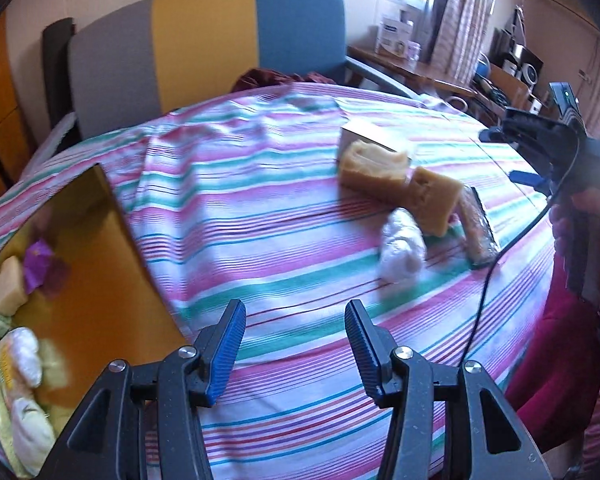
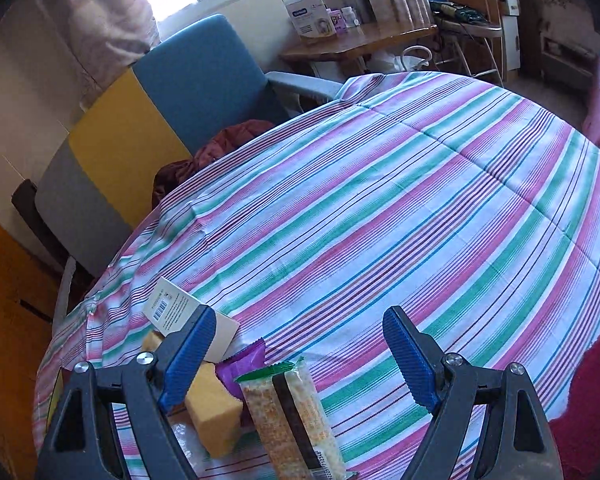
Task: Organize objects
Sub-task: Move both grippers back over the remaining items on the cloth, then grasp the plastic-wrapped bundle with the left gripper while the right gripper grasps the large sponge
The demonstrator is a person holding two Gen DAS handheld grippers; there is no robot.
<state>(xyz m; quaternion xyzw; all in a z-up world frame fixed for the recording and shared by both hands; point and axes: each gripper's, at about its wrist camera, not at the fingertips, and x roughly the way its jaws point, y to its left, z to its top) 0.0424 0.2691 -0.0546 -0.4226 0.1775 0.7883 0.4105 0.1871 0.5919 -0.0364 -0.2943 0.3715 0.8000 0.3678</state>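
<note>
My left gripper (image 1: 295, 306) hangs open over the striped tablecloth (image 1: 260, 200) with nothing between its fingers. Ahead of it to the right lie a white box (image 1: 368, 132), two yellow sponges (image 1: 374, 168) (image 1: 436, 196), a white wrapped bundle (image 1: 402, 248) and a cracker packet (image 1: 476, 228). A gold box (image 1: 112, 264) at the left holds a purple wrapper (image 1: 40, 264), a sponge and pale packets. My right gripper (image 2: 299, 311) stands wide open above the cracker packet (image 2: 288, 412), without touching it. Close by are a purple wrapper (image 2: 246, 364), a sponge (image 2: 212, 412) and the white box (image 2: 172, 308).
An armchair (image 1: 204, 40) with grey, yellow and blue panels stands behind the table, a dark red cloth (image 1: 276, 78) on its seat. A wooden desk (image 2: 356, 40) with boxes is at the back. A black cable (image 1: 480, 300) trails from the right gripper (image 1: 504, 156), held by a hand (image 1: 580, 216).
</note>
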